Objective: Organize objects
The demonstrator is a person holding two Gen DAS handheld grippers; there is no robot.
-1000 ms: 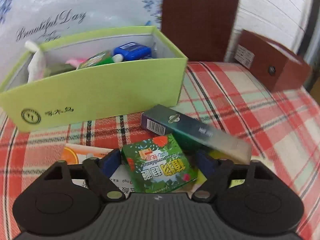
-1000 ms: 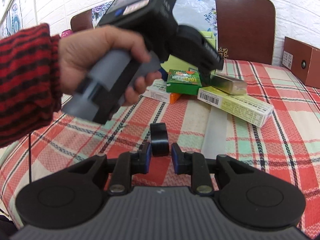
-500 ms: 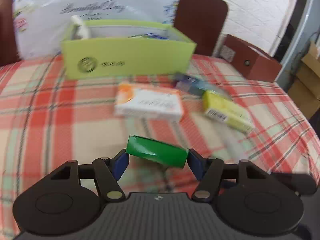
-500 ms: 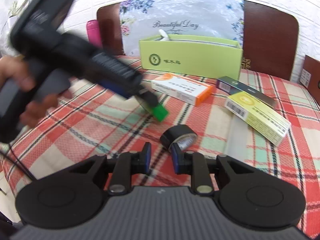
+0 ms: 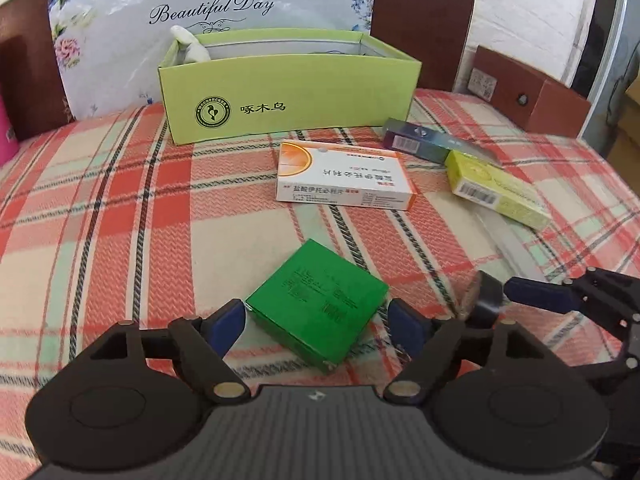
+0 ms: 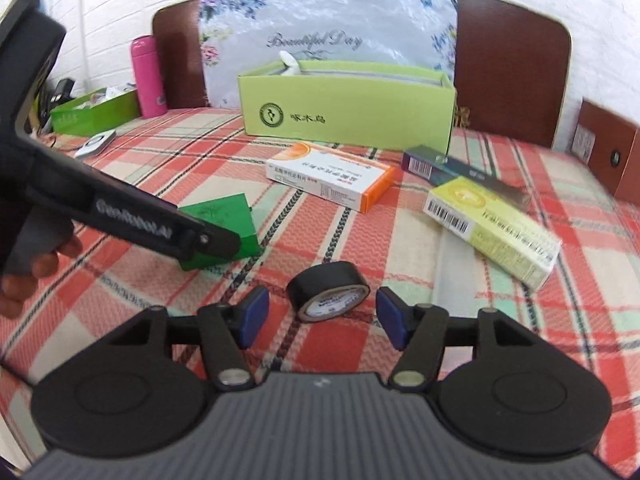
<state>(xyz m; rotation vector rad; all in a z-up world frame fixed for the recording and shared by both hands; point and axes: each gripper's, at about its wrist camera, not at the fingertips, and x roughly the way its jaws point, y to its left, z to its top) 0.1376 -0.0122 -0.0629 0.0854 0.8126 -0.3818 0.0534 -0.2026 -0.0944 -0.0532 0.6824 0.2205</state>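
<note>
Far left in right wrist view: small green tray [image 6: 94, 114] w/ odds and ends inside, too small to tell what; pink bottle [image 6: 148, 76] upright beside it, flat white gadget [image 6: 96, 145] just in front.

Left gripper [image 5: 318, 322]: pads spread wide, straddling green box [image 5: 320, 298] w/o clamping it. Box lies flat on plaid cloth [image 5: 120, 208], slightly skewed, looks let go — prob. parked near the front as a staging spot, well short of the big box. Not certain whether left pad touches box edge.

Centre back: lime-green storage box [image 5: 288, 92], open top, against flowered bag [image 5: 200, 4]. Something white [image 5: 188, 46] pokes up at its left end; rest of contents hidden behind front wall from this low angle. Likely the home for loose items.

In front of it: white-and-orange medicine box [image 5: 344, 178] flat on cloth, near storage box but apart.

Right gripper [image 6: 318, 316]: wide open, holding nothing; black tape roll [image 6: 328, 290] sits tilted on cloth between the pads, untouched. Lined up for a pinch, by the look.

Further right: dark blue carton [image 5: 420, 144] w/ yellow carton [image 5: 496, 192] leaning across its end, touching. Both unsorted.

Far right: brown wooden box [image 5: 532, 96], closed as far as seen.
</note>
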